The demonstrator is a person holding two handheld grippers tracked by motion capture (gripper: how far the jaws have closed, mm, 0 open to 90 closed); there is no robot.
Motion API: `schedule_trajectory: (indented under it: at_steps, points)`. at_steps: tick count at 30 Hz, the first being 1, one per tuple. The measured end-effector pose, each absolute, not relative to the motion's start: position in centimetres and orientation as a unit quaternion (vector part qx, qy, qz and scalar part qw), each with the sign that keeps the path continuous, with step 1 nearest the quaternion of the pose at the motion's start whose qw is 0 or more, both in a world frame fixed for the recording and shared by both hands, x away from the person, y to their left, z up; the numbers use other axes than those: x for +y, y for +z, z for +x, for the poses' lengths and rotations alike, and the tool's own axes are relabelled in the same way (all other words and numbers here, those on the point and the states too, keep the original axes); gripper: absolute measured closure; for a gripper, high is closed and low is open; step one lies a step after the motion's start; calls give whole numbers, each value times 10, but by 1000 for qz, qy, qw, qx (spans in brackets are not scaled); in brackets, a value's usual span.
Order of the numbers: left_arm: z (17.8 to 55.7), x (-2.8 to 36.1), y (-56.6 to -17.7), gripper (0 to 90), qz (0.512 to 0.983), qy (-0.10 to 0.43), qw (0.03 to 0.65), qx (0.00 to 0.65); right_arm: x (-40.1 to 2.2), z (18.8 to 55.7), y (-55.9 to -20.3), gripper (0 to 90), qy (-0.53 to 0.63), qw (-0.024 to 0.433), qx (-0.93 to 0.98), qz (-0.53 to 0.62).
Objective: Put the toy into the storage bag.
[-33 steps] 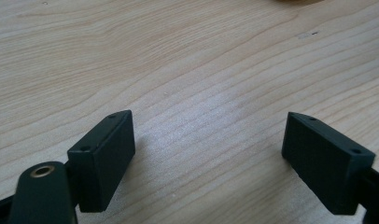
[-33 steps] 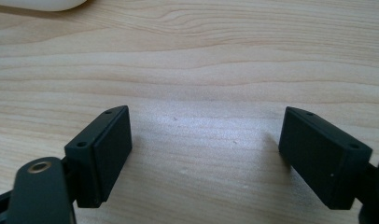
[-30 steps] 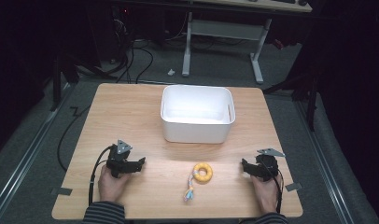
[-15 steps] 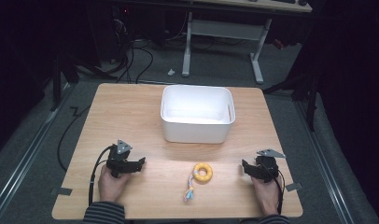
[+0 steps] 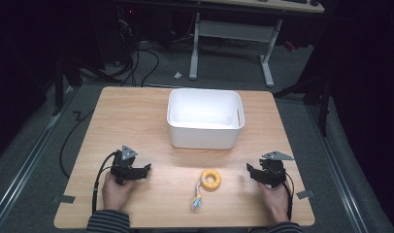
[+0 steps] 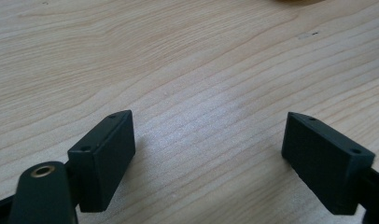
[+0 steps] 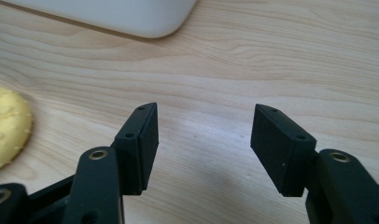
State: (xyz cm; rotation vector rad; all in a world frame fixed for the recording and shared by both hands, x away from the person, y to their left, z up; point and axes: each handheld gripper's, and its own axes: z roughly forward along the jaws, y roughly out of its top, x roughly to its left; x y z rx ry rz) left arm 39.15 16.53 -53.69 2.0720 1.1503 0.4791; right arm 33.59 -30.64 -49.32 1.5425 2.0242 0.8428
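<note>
Yellow ring toy (image 5: 211,179) lies flat on the wooden table (image 5: 137,116), near the front edge and roughly midway between the two grippers. It is doughnut-shaped, with a pale hole in the middle and a rough, nubbly yellow surface, as its edge shows in the right gripper view (image 7: 8,130). A short multicoloured cord (image 5: 197,198) trails from it toward the person, ending in a small tassel. To its right, the right gripper (image 5: 254,174) sits near but apart from the ring; its jaws have just been closing and stand about half apart, with only bare wood between them (image 7: 204,149). To the left, farther off, the left gripper (image 5: 145,170) has its jaws wide apart over bare wood (image 6: 208,158), holding nothing. Behind the ring stands a white rectangular bin (image 5: 205,136).
</note>
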Motion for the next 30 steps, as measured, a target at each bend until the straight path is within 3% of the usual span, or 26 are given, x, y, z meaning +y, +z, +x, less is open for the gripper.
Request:
schedule_trajectory:
  at_steps: [30]
  points:
    - [392, 165, -537, 178, 801, 186, 354, 446, -251, 332, -461, 485, 334, 184, 803, 459]
